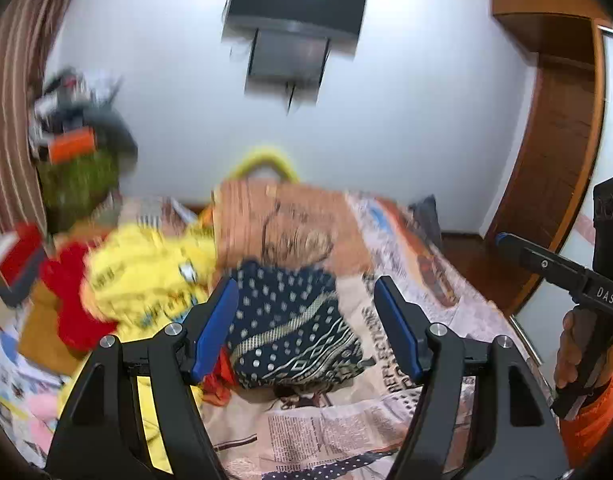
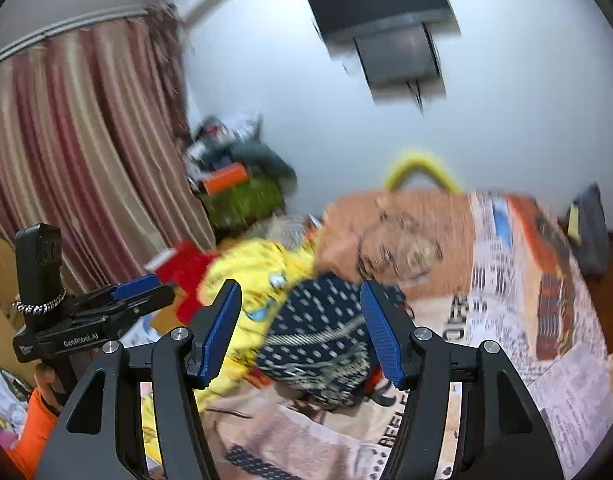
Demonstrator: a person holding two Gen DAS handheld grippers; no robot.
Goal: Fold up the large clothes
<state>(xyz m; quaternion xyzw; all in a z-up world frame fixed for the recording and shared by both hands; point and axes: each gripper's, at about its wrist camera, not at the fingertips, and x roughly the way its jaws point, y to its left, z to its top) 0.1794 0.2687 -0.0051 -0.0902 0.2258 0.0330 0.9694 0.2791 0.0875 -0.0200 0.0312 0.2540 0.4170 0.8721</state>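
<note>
Navy garment (image 1: 294, 324): folded, dotted and patterned in pale trim, lying on the bed ahead of both tongs, touched by neither.
Place of navy garment: on the printed bedsheet (image 1: 410, 248), just beside the yellow garment (image 1: 142, 276), with the orange cushion (image 1: 282, 224) behind it.
Left tongs (image 1: 306, 324): blue pads apart, nothing between them, raised above the bed and aimed slightly downward at the navy garment.
Right tongs (image 2: 302, 328): blue pads apart, empty, likewise lifted clear of the cloth and facing the same folded piece.
Right tongs in the left view: seen from the side at the right edge, gripped by a hand (image 1: 574, 352) with an orange sleeve (image 1: 590, 416) below.
Left tongs in the right view: seen at the left edge, a hand partly hidden beneath, a bracelet (image 2: 40, 305) wrapped round the camera post.
Yellow garment: crumpled, left of the navy garment, overlapping a red cloth (image 1: 66, 292).
Far side: white wall (image 1: 406, 100) with a mounted television (image 1: 294, 4), striped curtain (image 2: 78, 152) on the left, cluttered pile (image 2: 234, 168) in the corner.
Right side: wooden door frame (image 1: 554, 128).
Sharpness: both views blurred, print on the bedsheet mostly unreadable.
</note>
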